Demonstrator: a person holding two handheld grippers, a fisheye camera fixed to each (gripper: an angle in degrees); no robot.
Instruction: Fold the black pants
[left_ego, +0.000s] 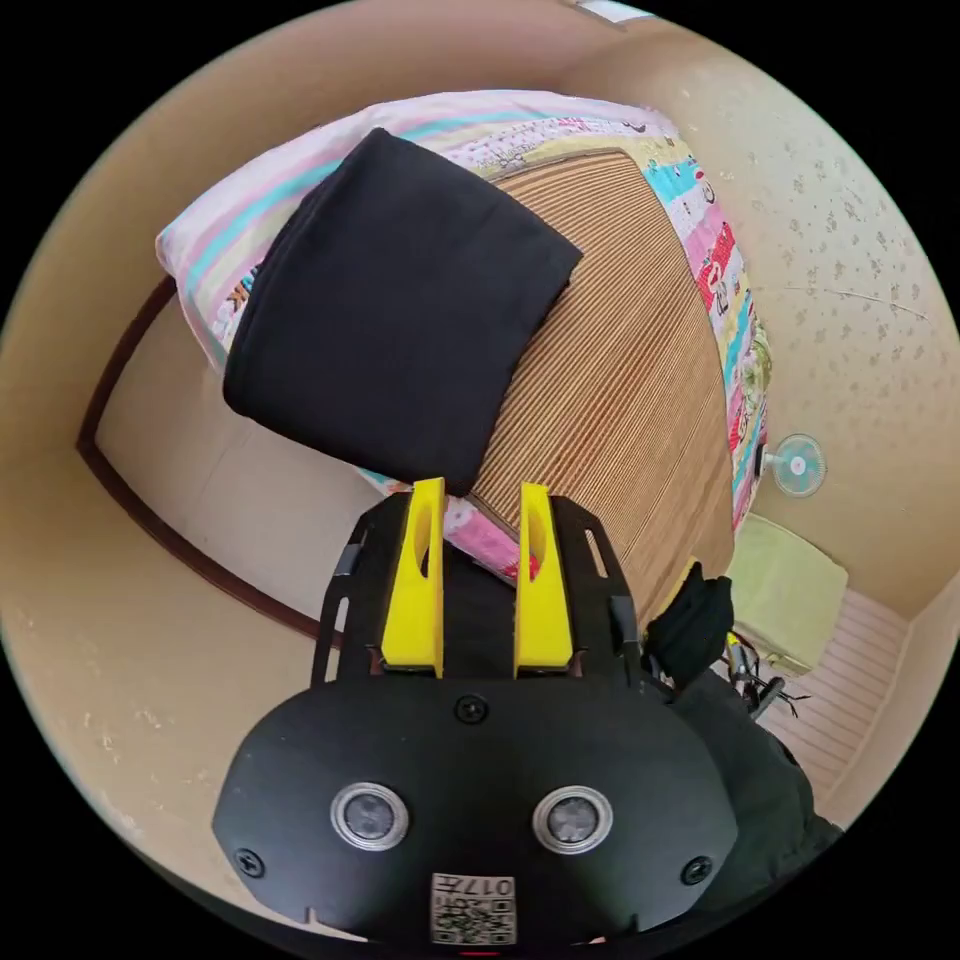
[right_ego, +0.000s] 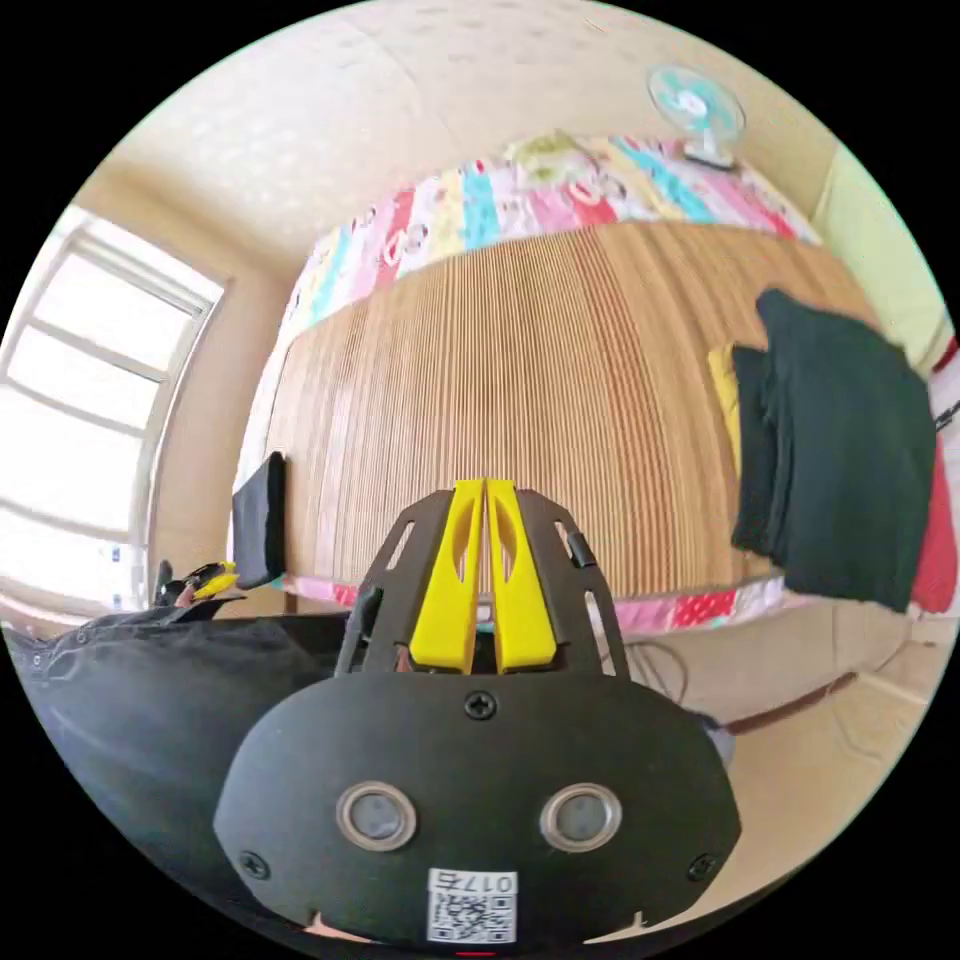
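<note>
Black pants (left_ego: 395, 310) lie folded into a compact rectangle at the bed (left_ego: 620, 380) corner, overhanging its edge. Left gripper (left_ego: 480, 520) hovers just beside, fingers narrowly parted, empty; right gripper (right_ego: 484, 520) fingers pressed together, empty. Looks finished: square the bundle fully onto the mat, nothing more.

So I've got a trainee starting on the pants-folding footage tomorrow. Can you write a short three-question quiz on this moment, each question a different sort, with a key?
1. True or false: the black pants lie folded at the edge of the bed, on the woven mat.
2. Multiple choice: the left gripper is (A) clamped on the pants, (B) open, holding nothing, (C) gripping the fan.
3. Fill in: in the right gripper view, the right gripper has its jaws ____.

Key: 1 true. 2 B. 3 shut, with nothing between them.
</note>
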